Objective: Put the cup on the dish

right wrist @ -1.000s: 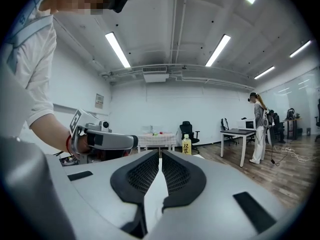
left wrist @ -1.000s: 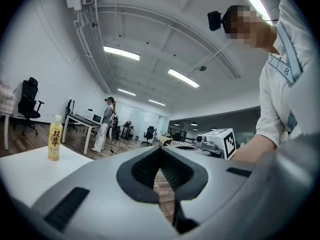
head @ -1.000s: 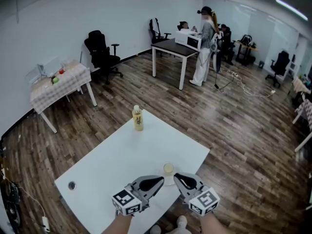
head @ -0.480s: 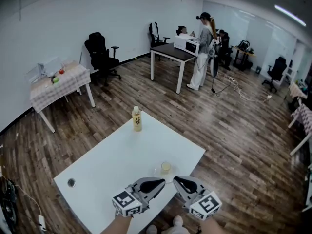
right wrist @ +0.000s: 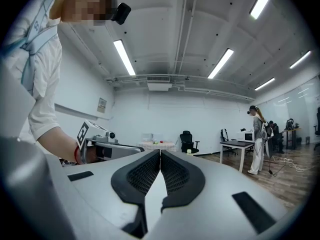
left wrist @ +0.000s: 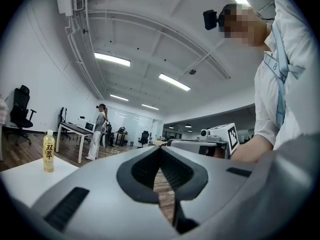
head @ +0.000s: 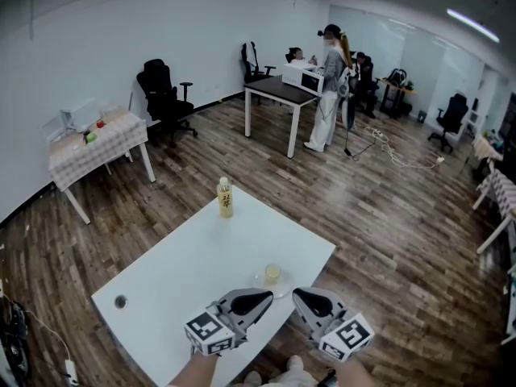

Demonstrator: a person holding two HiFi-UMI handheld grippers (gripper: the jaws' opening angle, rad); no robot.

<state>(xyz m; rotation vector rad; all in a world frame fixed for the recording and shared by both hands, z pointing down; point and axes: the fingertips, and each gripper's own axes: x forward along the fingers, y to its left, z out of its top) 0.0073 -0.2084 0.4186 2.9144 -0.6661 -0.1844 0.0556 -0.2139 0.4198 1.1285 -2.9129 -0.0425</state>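
Already cup (head: 272, 273) on dish (head: 260, 284) — left gripper (left wrist: 160, 150), right gripper (right wrist: 160, 152) closed

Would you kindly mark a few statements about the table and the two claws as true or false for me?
1. The small clear cup of yellowish drink stands on the pale round dish. True.
2. The left claw grips the cup. False: it is shut with nothing in it, short of the cup.
3. The yellow-labelled bottle stands upright near the far corner of the white table. True.
4. The right claw is wide open. False: its jaws are together and empty.
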